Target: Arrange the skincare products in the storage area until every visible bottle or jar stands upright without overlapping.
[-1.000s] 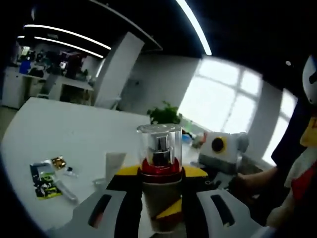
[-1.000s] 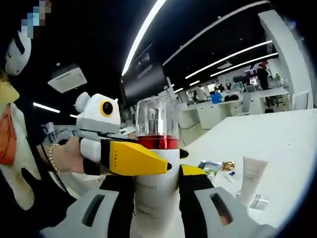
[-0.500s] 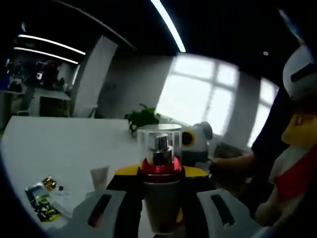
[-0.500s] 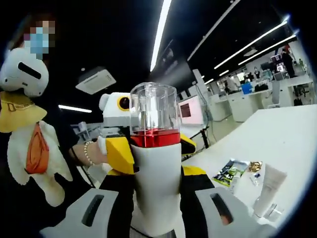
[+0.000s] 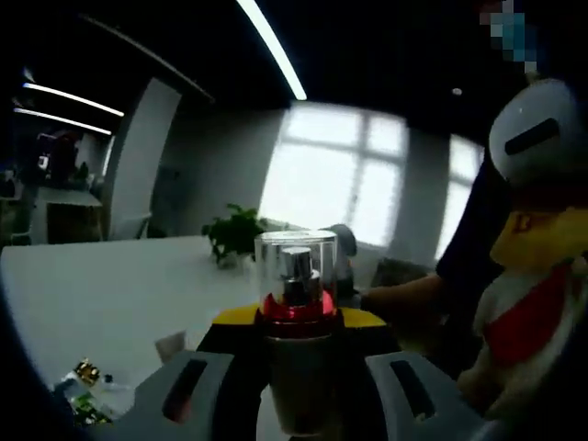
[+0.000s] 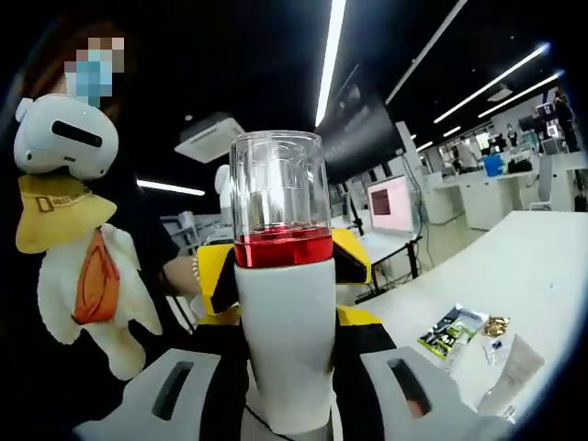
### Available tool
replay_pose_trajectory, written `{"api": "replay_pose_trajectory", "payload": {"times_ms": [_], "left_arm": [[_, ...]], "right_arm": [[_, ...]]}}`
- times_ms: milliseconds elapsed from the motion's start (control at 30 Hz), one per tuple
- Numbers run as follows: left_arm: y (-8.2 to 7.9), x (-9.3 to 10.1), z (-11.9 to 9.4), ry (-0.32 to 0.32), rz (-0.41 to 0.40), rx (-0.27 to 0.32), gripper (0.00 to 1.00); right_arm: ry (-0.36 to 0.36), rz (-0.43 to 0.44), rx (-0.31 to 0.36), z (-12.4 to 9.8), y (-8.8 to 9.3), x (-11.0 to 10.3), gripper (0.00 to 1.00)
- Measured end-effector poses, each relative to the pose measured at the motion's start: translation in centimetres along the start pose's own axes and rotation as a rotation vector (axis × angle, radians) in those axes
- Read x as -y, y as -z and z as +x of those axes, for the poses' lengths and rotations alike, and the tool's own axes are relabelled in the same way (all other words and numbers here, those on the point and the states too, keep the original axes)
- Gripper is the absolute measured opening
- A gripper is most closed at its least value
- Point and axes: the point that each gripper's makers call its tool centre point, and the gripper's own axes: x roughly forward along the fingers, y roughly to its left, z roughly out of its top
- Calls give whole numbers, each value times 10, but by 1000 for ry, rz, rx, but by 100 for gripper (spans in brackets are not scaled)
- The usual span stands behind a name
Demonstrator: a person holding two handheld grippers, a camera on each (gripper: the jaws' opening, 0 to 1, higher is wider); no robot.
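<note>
Holding one white pump bottle (image 6: pixel 283 340) upright above the tabletop (image 6: pixel 524 266), I have both grippers clamped on it: right gripper (image 6: pixel 285 367) jaws on its body, left gripper (image 5: pixel 299 363) jaws below its red collar (image 5: pixel 299 308). Its clear cap (image 6: pixel 278 188) covers the pump. A tube (image 6: pixel 511 367) and sachets (image 6: pixel 452 331) lie on the tabletop.

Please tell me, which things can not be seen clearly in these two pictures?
- Bottle base: right gripper view, hidden between the jaws.
- Bottle label: left gripper view, too dark.
- White tube: right gripper view, cut by the edge.
- Sachets: left gripper view, too small, dim.
</note>
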Motion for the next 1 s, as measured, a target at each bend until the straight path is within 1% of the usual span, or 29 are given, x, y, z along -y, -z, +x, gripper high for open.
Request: {"api": "replay_pose_trajectory", "payload": {"times_ms": [100, 167, 233, 467, 533, 600, 833, 967, 1000], "left_arm": [[-2, 1, -2, 12, 2, 6, 24], [-5, 3, -3, 24, -8, 22, 24], [-5, 4, -3, 28, -6, 23, 24], [-1, 4, -1, 36, -1, -1, 25], [0, 3, 1, 32, 4, -21, 25], [0, 2, 0, 22, 15, -26, 25], [1, -10, 0, -36, -13, -14, 26], [5, -15, 3, -77, 6, -38, 26], [7, -17, 4, -91, 18, -55, 27]], "right_arm": [[12, -17, -16, 2, -2, -1, 33], [10, -12, -2, 1, -4, -2, 32], [12, -13, 9, 1, -4, -3, 32], [26, -9, 10, -1, -1, -1, 32], [45, -15, 13, -2, -1, 0, 32], [72, -28, 18, -4, -2, 2, 32], [182, -48, 18, -11, -2, 16, 32], [245, -71, 12, -16, 2, 25, 32], [284, -103, -4, -19, 4, 30, 32]]}}
